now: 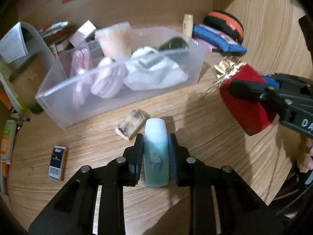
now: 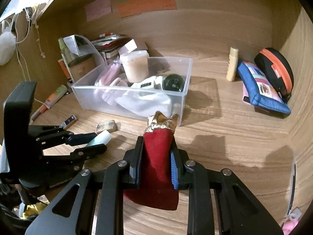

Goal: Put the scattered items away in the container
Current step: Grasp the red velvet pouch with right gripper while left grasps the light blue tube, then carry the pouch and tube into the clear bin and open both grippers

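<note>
Left wrist view: left gripper (image 1: 155, 154) clamps a smooth blue-white bottle (image 1: 156, 152), liable to slip; right gripper (image 2: 156, 166) pinches a red pouch (image 2: 156, 168), which may snag the container (image 2: 183, 96) rim.

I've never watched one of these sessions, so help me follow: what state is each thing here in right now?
Left gripper: shut on the teal bottle.
Right gripper: shut on the red pouch, gold top poking out.
Clear container: open-topped, partly filled.
White cloth: crumpled inside it.
Lidded tub: upright inside it.
Small block: loose on the table.
Dark packet: lying flat outside.
</note>
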Tool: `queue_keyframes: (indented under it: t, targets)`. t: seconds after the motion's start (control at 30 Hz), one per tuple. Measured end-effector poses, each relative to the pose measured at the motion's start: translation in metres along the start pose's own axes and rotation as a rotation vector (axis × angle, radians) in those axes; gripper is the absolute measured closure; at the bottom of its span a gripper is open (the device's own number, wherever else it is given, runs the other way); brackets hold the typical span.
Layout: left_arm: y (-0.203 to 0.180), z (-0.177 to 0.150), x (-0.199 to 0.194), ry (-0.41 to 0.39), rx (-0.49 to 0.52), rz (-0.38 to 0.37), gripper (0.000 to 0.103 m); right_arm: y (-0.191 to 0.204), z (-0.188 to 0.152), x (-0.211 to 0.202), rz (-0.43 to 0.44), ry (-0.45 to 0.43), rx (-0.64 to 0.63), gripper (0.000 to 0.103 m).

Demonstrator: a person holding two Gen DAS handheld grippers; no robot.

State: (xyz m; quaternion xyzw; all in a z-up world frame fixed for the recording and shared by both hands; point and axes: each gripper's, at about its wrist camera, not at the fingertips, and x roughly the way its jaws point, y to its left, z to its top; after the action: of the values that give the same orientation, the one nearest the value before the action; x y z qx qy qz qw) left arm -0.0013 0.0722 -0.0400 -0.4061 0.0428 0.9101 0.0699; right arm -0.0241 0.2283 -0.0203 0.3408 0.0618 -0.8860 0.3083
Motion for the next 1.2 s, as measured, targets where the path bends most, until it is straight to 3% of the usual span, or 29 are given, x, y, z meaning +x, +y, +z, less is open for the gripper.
queue_keyframes:
  t: [0.5, 0.77, 1.2]
  targets:
    - [0.028, 0.037, -0.042, -0.194, -0.106, 0.05, 0.079, 0.009, 0.039, -0.018, 0.005, -0.125, -0.006, 0.082]
    - [0.033, 0.058, -0.065, -0.284, -0.097, 0.071, 0.079, 0.01, 0.066, -0.033, -0.017, -0.204, -0.027, 0.082]
    - [0.064, 0.094, -0.08, -0.352, -0.152, 0.037, 0.079, 0.015, 0.109, -0.029, -0.021, -0.276, -0.055, 0.082]
